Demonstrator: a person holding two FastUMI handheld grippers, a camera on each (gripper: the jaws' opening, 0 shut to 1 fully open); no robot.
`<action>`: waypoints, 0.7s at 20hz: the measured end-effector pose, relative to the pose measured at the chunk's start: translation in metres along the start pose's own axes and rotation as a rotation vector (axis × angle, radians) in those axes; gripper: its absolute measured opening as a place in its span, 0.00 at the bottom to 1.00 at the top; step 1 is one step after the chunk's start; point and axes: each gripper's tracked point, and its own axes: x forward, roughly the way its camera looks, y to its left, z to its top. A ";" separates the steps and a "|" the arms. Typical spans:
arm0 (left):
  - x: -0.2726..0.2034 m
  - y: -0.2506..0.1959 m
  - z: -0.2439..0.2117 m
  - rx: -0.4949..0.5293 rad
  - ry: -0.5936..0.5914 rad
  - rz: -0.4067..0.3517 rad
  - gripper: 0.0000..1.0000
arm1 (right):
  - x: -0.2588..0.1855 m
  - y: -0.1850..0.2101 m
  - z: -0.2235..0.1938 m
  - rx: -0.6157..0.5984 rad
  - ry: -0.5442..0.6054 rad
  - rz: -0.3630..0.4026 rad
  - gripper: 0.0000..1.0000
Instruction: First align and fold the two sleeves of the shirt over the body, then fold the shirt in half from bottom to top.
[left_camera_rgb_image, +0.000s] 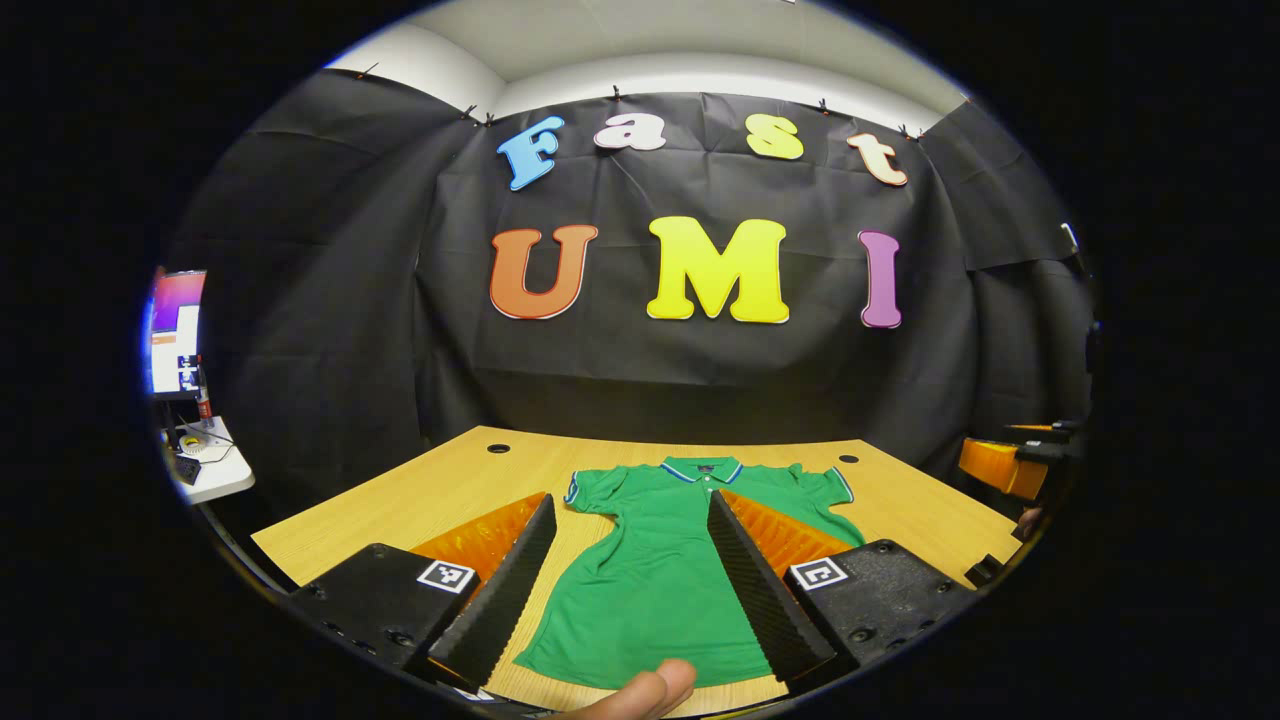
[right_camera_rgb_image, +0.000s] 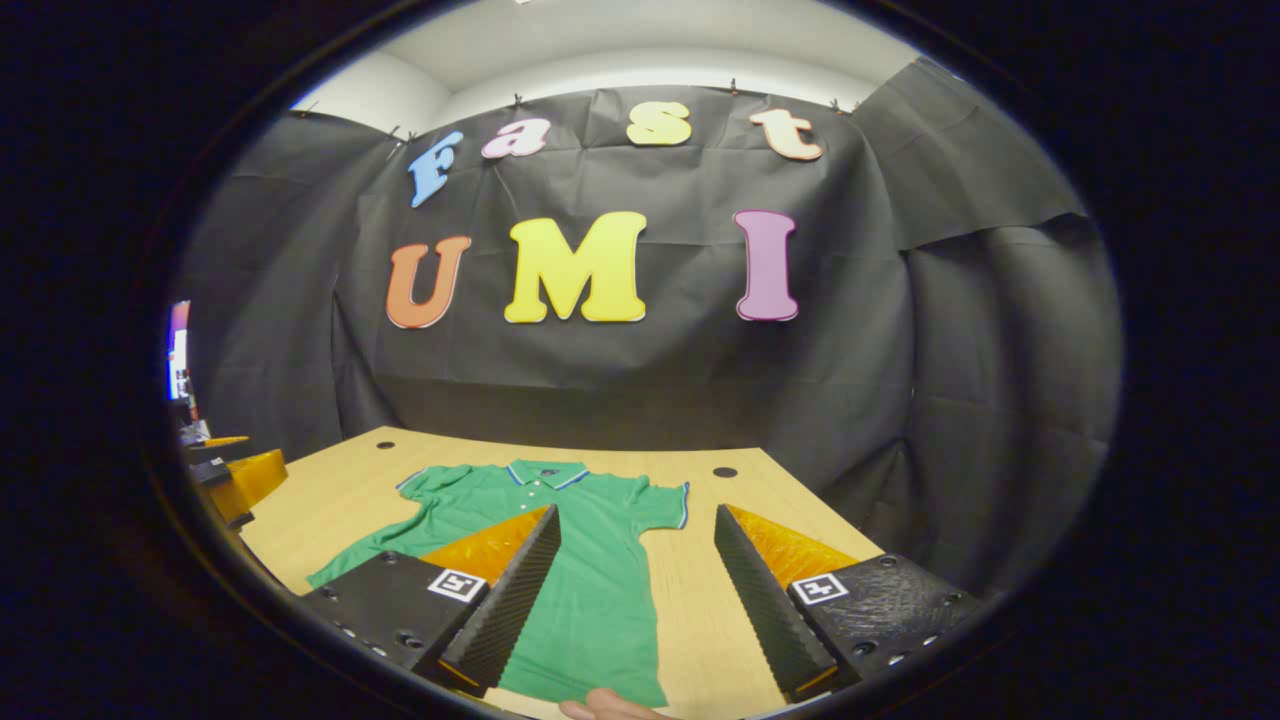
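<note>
A green polo shirt (left_camera_rgb_image: 650, 570) lies flat on the wooden table (left_camera_rgb_image: 400, 500), collar at the far end and hem toward me. Both short sleeves (left_camera_rgb_image: 590, 490) (left_camera_rgb_image: 825, 485) are spread out to the sides. My left gripper (left_camera_rgb_image: 630, 500) hovers open above the shirt's lower body, nothing between its fingers. In the right gripper view the shirt (right_camera_rgb_image: 590, 600) sits left of centre. My right gripper (right_camera_rgb_image: 637, 512) is open over the shirt's right edge and bare table (right_camera_rgb_image: 700, 620). Each gripper also shows at the edge of the other's view (left_camera_rgb_image: 1000, 465) (right_camera_rgb_image: 240, 475).
A person's fingertip (left_camera_rgb_image: 640, 690) pokes in at the near edge. Two cable holes (left_camera_rgb_image: 498, 448) (left_camera_rgb_image: 848, 458) mark the table's far corners. A monitor (left_camera_rgb_image: 175, 335) stands on a white side table at the left. Black cloth walls close in behind and to the right.
</note>
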 end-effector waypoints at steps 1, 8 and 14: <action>0.003 0.002 -0.001 0.014 -0.004 0.008 0.98 | 0.019 -0.003 0.005 -0.016 0.011 -0.003 0.95; 0.037 -0.011 -0.002 0.031 -0.019 -0.021 0.98 | 0.184 -0.036 -0.002 -0.010 0.230 -0.033 0.93; 0.067 -0.022 0.003 -0.012 -0.041 -0.056 0.98 | 0.313 -0.065 -0.085 0.087 0.537 -0.062 0.96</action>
